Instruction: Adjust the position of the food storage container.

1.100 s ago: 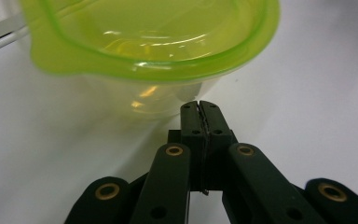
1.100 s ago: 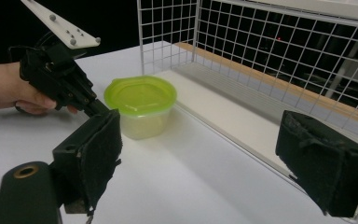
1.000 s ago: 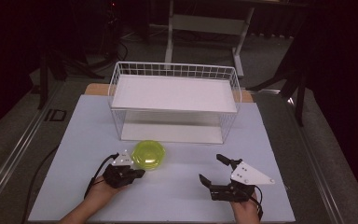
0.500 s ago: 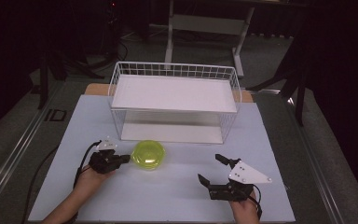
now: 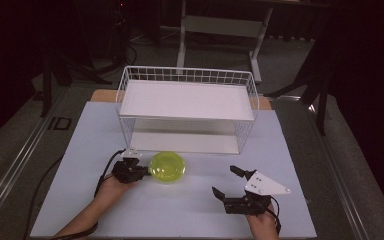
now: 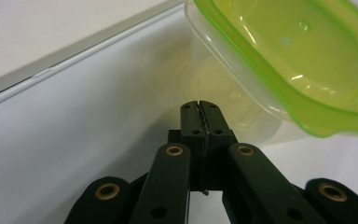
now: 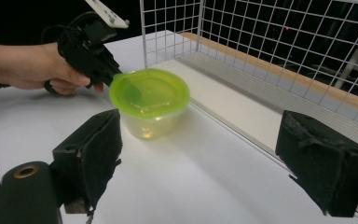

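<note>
White tabletop (image 5: 190, 210), dim room behind, dark floor, metal stand legs (image 5: 220, 30) at the back. Wire basket (image 5: 187, 107) sits mid-tabletop. Clear tub with green lid (image 5: 167, 166) stands just in front of the basket, left of centre. Left tongs (image 5: 139, 170) clenched, empty, tips at the lid's rim. Right tongs (image 5: 226, 182) released, spread wide, well apart from the tub.
</note>
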The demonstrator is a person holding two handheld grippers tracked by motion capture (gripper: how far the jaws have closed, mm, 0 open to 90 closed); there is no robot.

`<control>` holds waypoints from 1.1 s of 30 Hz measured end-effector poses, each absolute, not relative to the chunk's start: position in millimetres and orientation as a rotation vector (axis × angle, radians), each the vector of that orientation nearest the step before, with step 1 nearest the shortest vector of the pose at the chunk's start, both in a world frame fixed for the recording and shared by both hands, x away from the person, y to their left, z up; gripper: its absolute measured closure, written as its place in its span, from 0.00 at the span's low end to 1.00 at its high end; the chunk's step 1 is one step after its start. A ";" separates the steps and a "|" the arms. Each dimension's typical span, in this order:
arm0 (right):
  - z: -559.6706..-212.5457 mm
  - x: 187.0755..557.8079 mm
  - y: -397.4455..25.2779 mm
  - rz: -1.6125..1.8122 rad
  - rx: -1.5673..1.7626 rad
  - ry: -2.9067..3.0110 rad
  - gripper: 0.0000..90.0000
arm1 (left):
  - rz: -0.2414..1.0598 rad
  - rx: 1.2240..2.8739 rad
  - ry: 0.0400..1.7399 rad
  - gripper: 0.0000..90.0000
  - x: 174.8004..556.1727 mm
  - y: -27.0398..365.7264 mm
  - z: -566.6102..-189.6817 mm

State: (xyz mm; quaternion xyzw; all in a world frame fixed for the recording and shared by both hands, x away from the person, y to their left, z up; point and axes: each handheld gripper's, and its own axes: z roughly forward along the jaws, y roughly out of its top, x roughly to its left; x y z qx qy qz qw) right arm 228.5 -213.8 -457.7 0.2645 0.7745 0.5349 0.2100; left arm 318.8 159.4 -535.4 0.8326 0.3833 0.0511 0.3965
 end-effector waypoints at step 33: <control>-460.0 231.8 -217.2 1.481 0.746 2.172 0.15 | 0.043 2.179 0.805 1.00 331.3 66.0 -535.2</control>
